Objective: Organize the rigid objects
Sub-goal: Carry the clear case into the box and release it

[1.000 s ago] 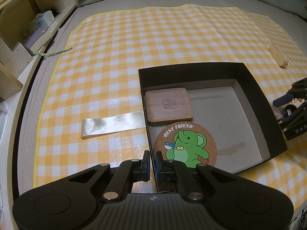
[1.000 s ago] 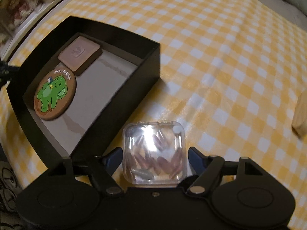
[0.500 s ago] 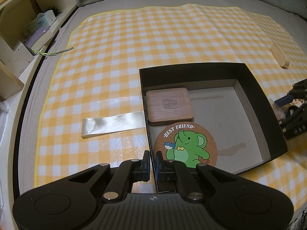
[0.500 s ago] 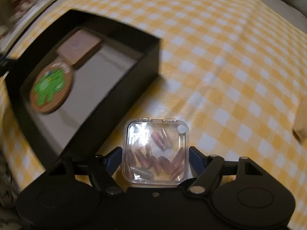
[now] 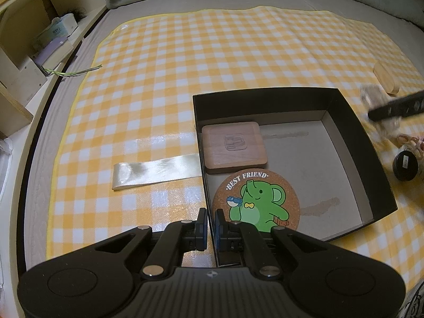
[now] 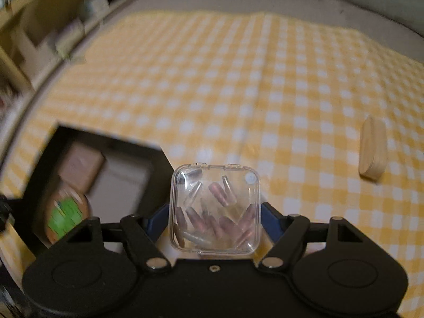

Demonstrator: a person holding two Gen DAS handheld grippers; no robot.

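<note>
Left wrist: two coasters (image 5: 234,150), one box (image 5: 352,114).

Black open-topped cardboard box (image 5: 352,116) on yellow-and-white checked mat (image 5: 212,61): right half of box floor bare, open from above. Left side of floor taken by square wooden coaster (image 5: 234,150) and round cork coaster with green elephant (image 5: 255,201), touching each other. Left gripper (image 5: 210,221) clamps box's left wall at near corner, blocking that corner. Cream satin ribbon strip (image 5: 156,171) lies flat just left of box. Far half of mat open. Oval wooden piece (image 6: 373,149) toward mat's right edge. Small black round jar (image 5: 405,165) just right of box.
</note>
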